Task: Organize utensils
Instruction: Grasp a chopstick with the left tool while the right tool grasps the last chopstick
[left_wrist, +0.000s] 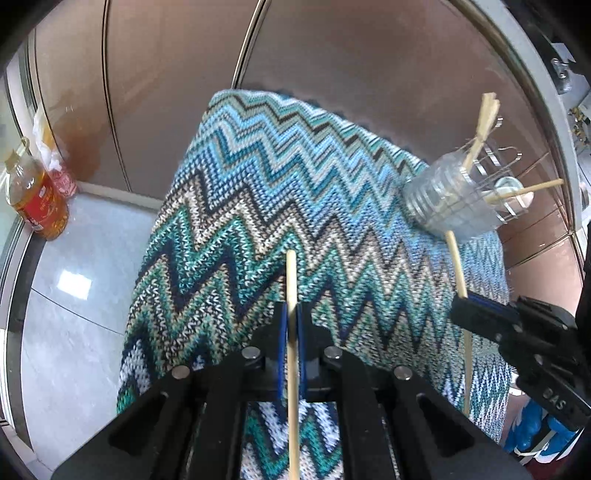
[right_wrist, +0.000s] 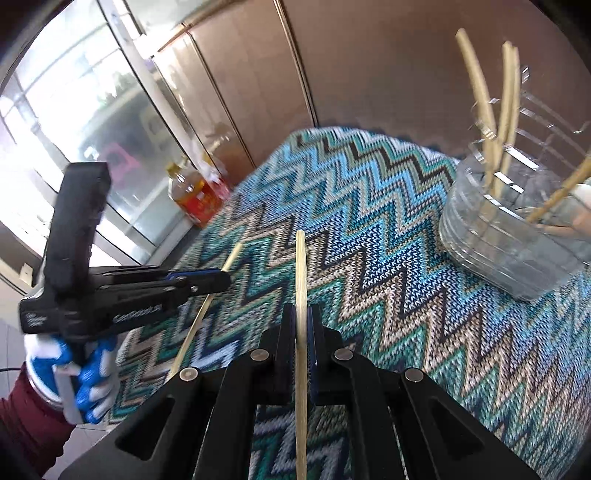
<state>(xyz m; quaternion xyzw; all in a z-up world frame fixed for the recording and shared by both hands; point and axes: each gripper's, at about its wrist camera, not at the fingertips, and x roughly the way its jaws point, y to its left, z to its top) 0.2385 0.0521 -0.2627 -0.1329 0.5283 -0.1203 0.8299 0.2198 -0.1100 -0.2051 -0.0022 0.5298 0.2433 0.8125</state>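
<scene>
Chopsticks are what this tidying is about, and each gripper is carrying one right now. The left gripper (left_wrist: 291, 325) is clenching a pale wooden chopstick (left_wrist: 291, 280) between its blue pads, the stick running straight along the line of the fingers, its far end poking out beyond the tips and its near end trailing back under the tool. The right gripper (right_wrist: 303, 325) is doing the same with a second chopstick (right_wrist: 301, 266), pinched tight and lying lengthwise between the fingers. Both sticks are hanging in the air above the zigzag knitted cloth (left_wrist: 258, 177), not touching it as far as I can tell.

The clear ribbed jar (right_wrist: 517, 229) is standing on the cloth ahead and to the right of both tools, already holding several chopsticks that are leaning out of its mouth. It is sitting nearer the right gripper; the left one is working further off on the other side, held by a hand in a blue and white glove (right_wrist: 88, 373).

I judge that what the coming move depends on is tipping each stick from pointing forward to more upright over the jar's mouth, with the right hand better placed to go first. An oil bottle (left_wrist: 35, 195) is standing beside the cloth, well clear.
</scene>
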